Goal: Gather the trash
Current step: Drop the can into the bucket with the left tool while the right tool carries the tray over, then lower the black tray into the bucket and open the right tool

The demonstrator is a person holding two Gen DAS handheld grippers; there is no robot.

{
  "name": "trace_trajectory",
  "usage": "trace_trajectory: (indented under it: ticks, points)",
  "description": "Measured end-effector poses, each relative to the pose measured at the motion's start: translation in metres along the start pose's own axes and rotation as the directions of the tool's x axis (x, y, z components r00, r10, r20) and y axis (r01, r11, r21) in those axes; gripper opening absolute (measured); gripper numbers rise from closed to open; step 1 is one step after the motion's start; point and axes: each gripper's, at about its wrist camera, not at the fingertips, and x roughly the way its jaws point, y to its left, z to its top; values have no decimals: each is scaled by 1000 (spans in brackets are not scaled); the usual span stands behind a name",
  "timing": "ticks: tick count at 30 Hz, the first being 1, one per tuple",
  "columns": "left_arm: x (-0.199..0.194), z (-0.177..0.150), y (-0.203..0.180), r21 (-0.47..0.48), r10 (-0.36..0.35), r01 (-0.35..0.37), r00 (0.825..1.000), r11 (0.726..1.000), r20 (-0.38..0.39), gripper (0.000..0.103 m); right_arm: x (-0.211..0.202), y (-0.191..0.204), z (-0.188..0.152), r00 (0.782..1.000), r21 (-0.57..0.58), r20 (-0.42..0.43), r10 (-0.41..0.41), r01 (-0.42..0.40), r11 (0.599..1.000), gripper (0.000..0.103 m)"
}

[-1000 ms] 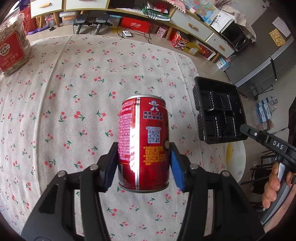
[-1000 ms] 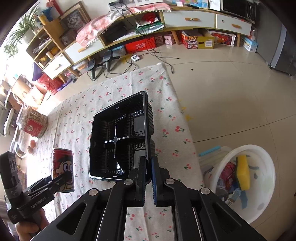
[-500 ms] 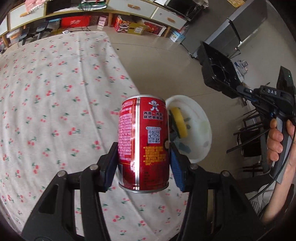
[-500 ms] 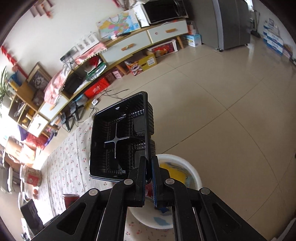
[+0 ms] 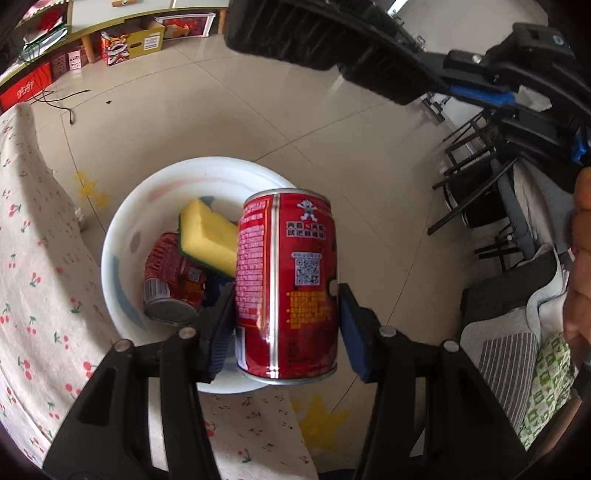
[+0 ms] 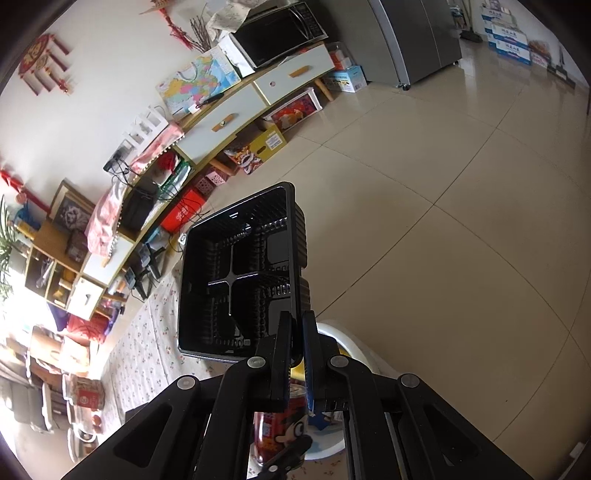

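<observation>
My left gripper (image 5: 286,325) is shut on an upright red drink can (image 5: 288,284) and holds it in the air above the near rim of a white bin (image 5: 122,236) on the floor. The bin holds another red can (image 5: 171,278) and a yellow sponge (image 5: 208,238). My right gripper (image 6: 297,343) is shut on the rim of a black plastic food tray (image 6: 236,277), held high above the bin. The tray's underside (image 5: 317,33) and the right gripper show at the top of the left wrist view. The held can (image 6: 280,428) shows below the right gripper.
The table edge with the cherry-print cloth (image 5: 33,288) lies left of the bin. Tiled floor (image 5: 295,122) surrounds the bin. Black chair legs (image 5: 476,192) and a cushioned seat (image 5: 509,347) stand to the right. A low cabinet with drawers (image 6: 236,107) lines the far wall.
Both grippers have swung right, off the table and over the floor. The can now hangs over the white bin, and the tray has risen above it.
</observation>
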Motion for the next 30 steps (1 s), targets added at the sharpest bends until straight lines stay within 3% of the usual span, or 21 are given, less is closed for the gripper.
trace_trajectory:
  ticks: [2, 7, 12, 17, 21, 25, 27, 30]
  points:
    - [1, -2, 8, -11, 64, -64, 998, 998, 3, 56, 1, -6, 1, 1000, 8, -6, -3, 3, 1000, 6]
    - [-19, -16, 36, -69, -32, 33, 999, 997, 27, 57, 6, -14, 1, 999, 11, -24, -22, 23, 1000, 6]
    - [-52, -20, 52, -111, -21, 30, 996, 993, 82, 57, 9, -8, -1, 999, -7, -40, -30, 29, 1000, 6]
    - [-95, -38, 74, -153, 45, -25, 991, 988, 125, 57, 31, 6, -12, 987, -106, -137, -89, 75, 992, 6]
    - [-125, -54, 99, -221, 74, -40, 987, 974, 145, 57, 49, 18, -26, 959, -243, -189, -211, 162, 956, 7]
    - [-137, -67, 114, -262, 86, -39, 981, 964, 171, 57, 62, 32, -45, 938, -350, -238, -251, 158, 923, 8]
    - [-138, -73, 119, -288, 80, -26, 981, 957, 179, 57, 78, 39, -63, 911, -409, -294, -289, 153, 900, 8]
    - [-142, -79, 122, -303, 75, -16, 980, 953, 184, 57, 101, 36, -83, 847, -476, -344, -406, 215, 853, 17]
